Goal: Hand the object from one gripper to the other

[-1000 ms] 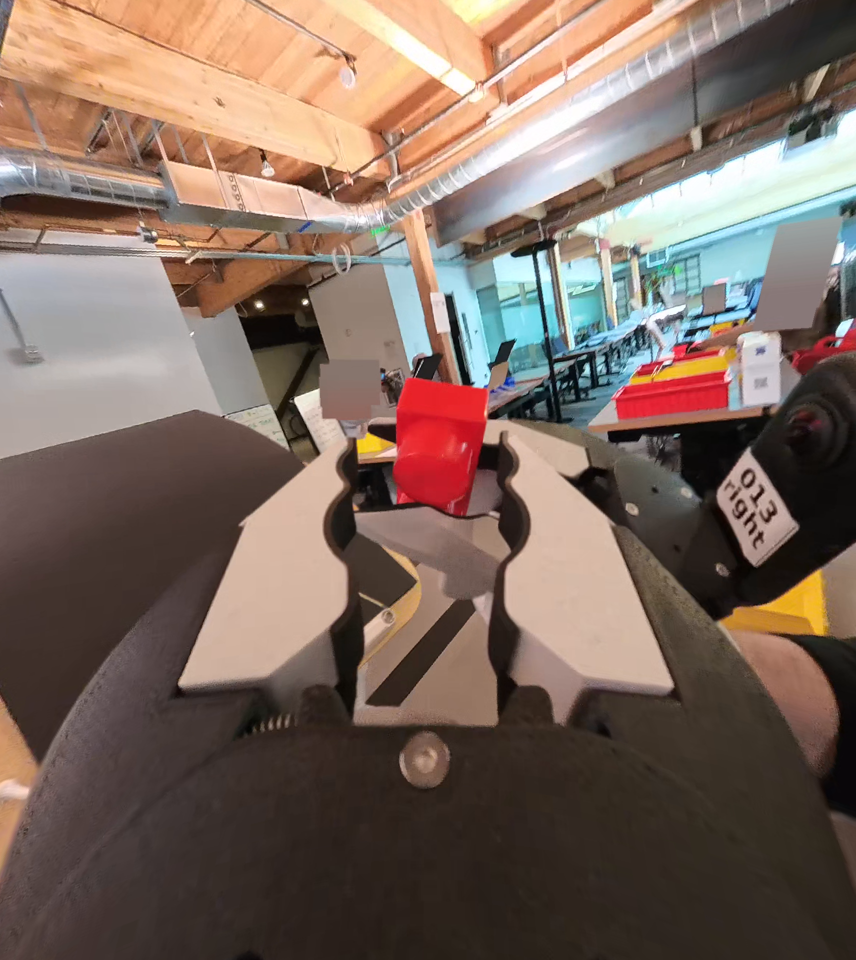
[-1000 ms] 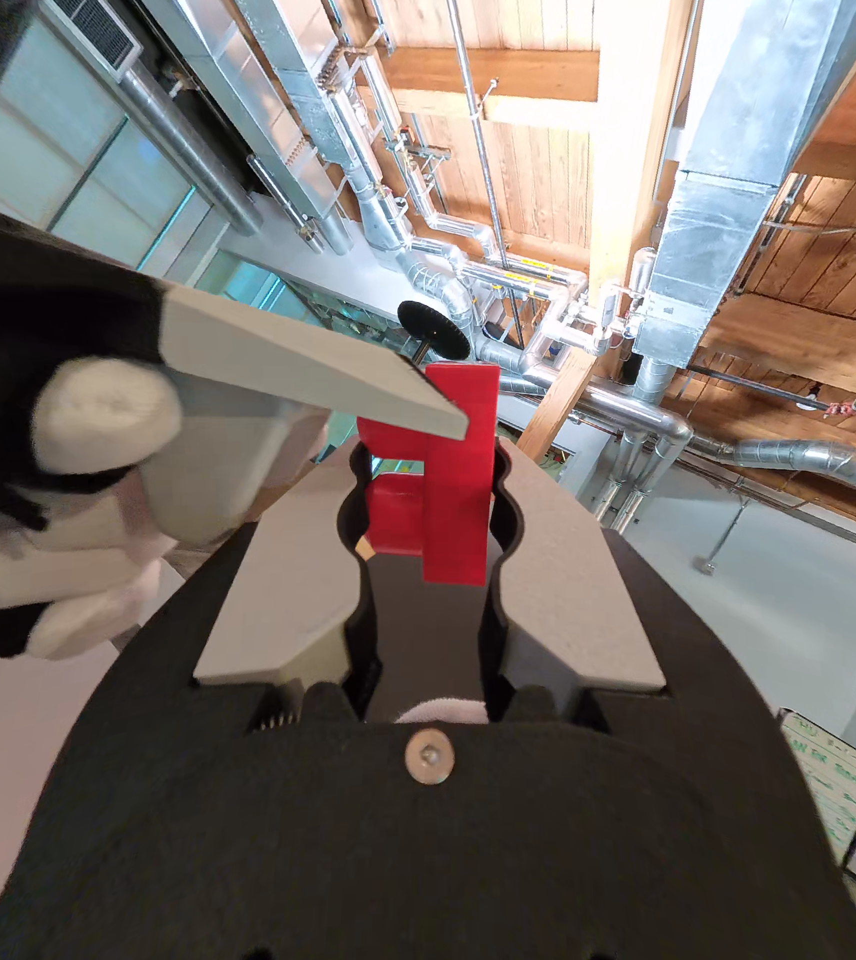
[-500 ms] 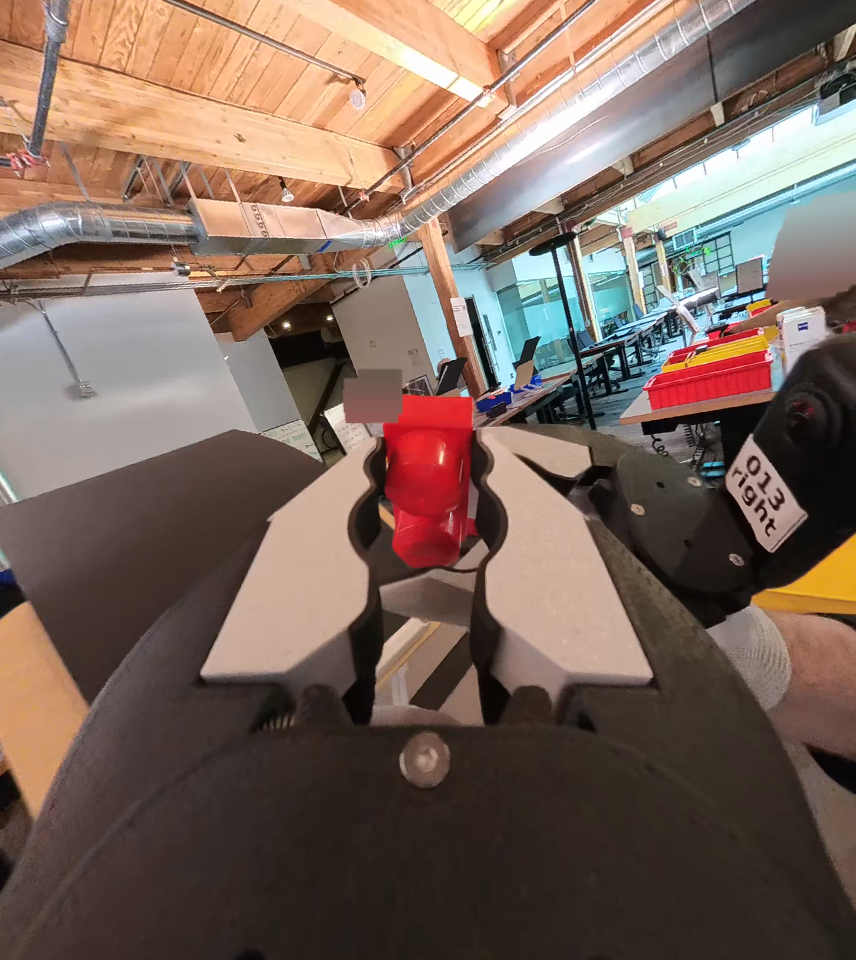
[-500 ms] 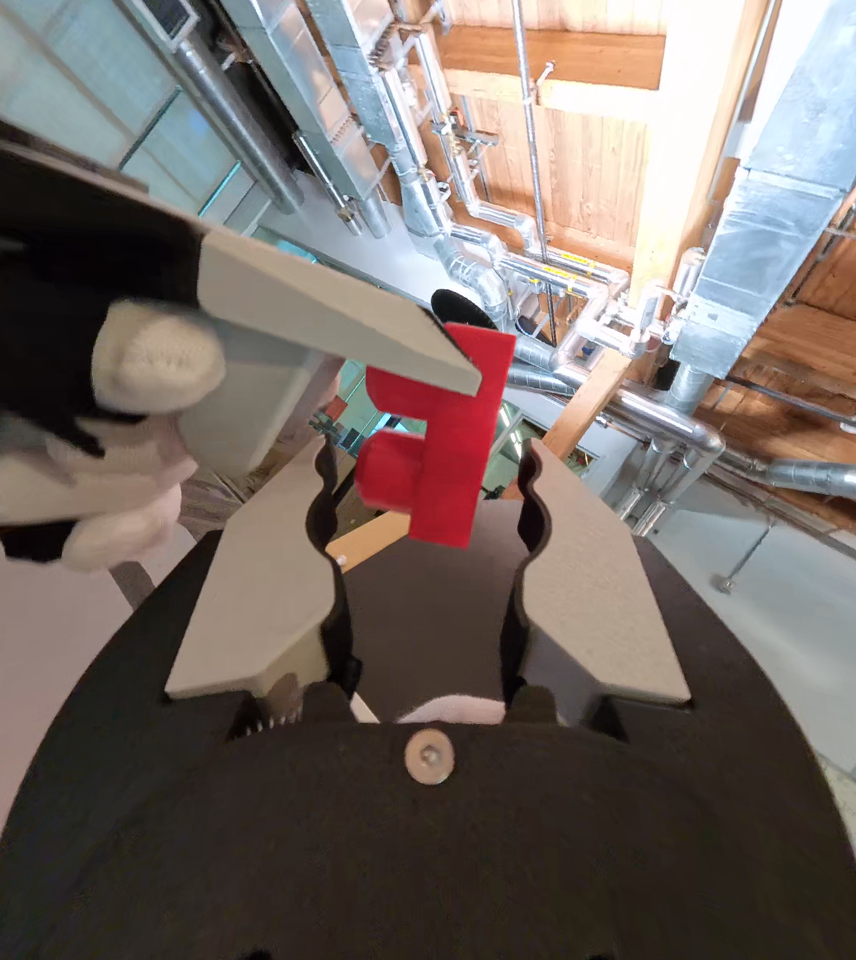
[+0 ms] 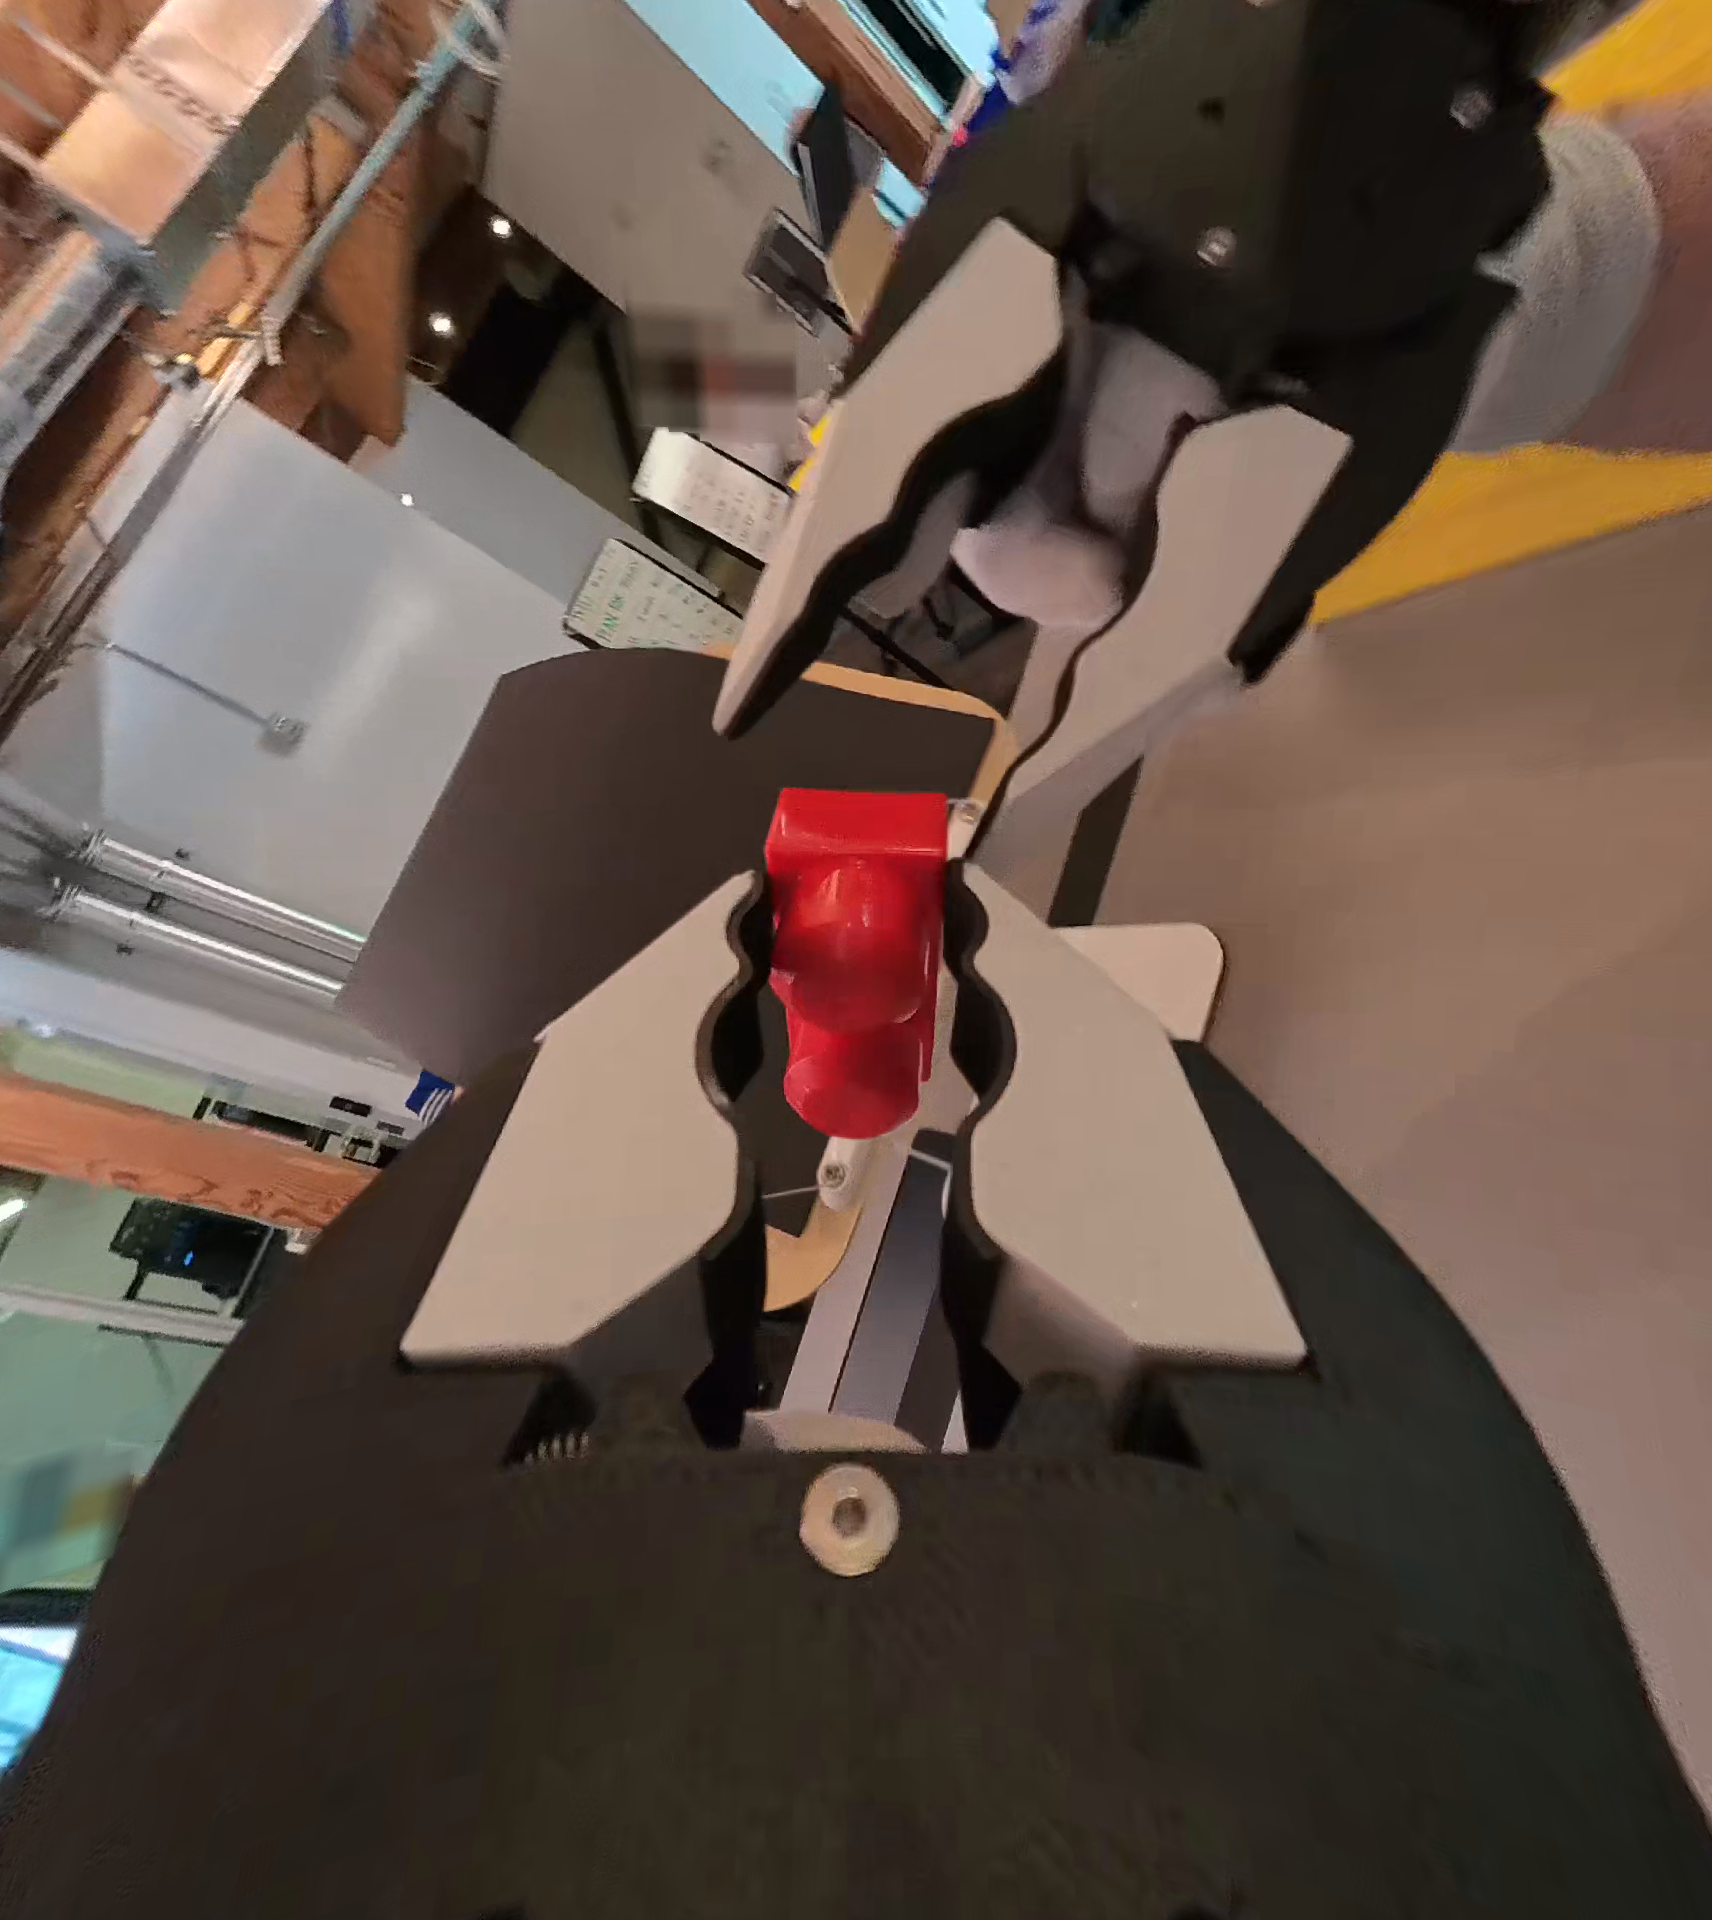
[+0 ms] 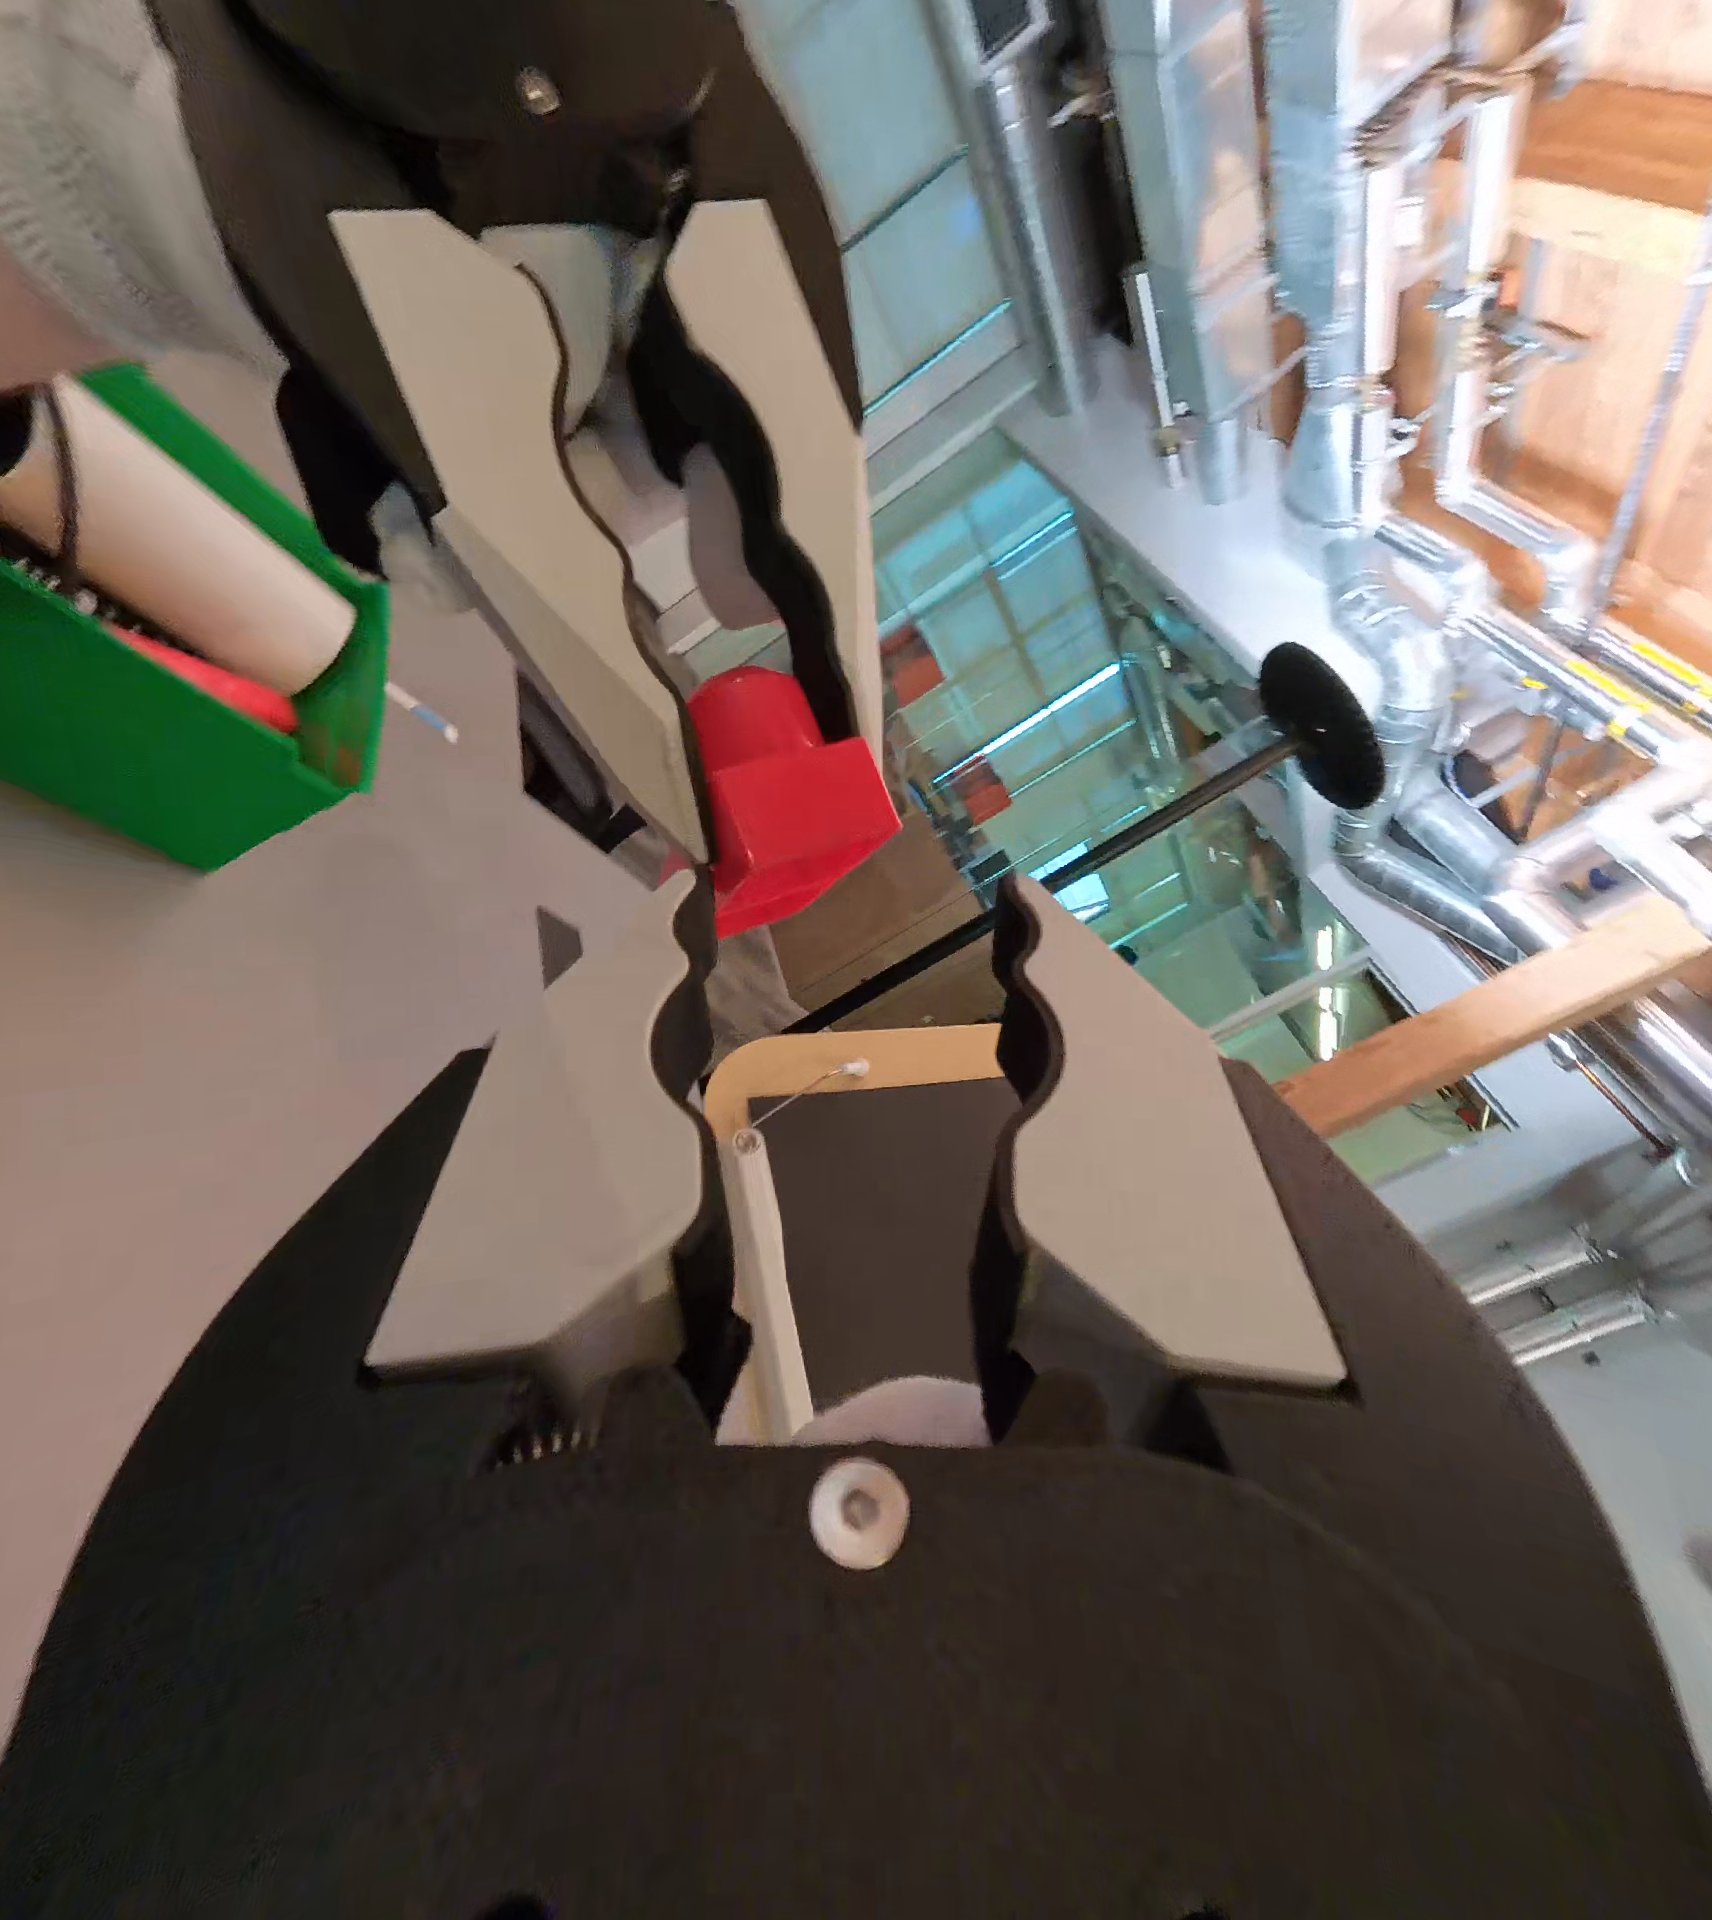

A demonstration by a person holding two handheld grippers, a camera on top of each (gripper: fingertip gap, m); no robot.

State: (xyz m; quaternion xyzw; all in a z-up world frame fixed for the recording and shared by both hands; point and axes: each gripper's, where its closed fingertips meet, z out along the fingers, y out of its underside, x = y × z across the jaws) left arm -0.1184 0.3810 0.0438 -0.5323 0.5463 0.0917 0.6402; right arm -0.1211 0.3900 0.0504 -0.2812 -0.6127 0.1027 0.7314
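The red plastic object, a block with a round stub, sits between my left gripper's fingertips. Both pads press on its sides, so the left gripper is shut on it. The right wrist view confirms this: the red object is clamped in the left gripper coming from the top. My right gripper is open with nothing between its pads, and it stands just short of the object. It also shows in the left wrist view, open, facing the left gripper from above.
A green bin with rolls and tools stands at the left. A black-topped table with a pale wooden rim lies behind the fingers. A black disc on a pole stands farther off. Ducts and beams fill the ceiling. Both grippers' tips are close together, under 4 cm apart.
The left gripper closed on the red object, then the right gripper opened and let it go. Both grippers have since tilted and drawn apart, and the object stays with the left.
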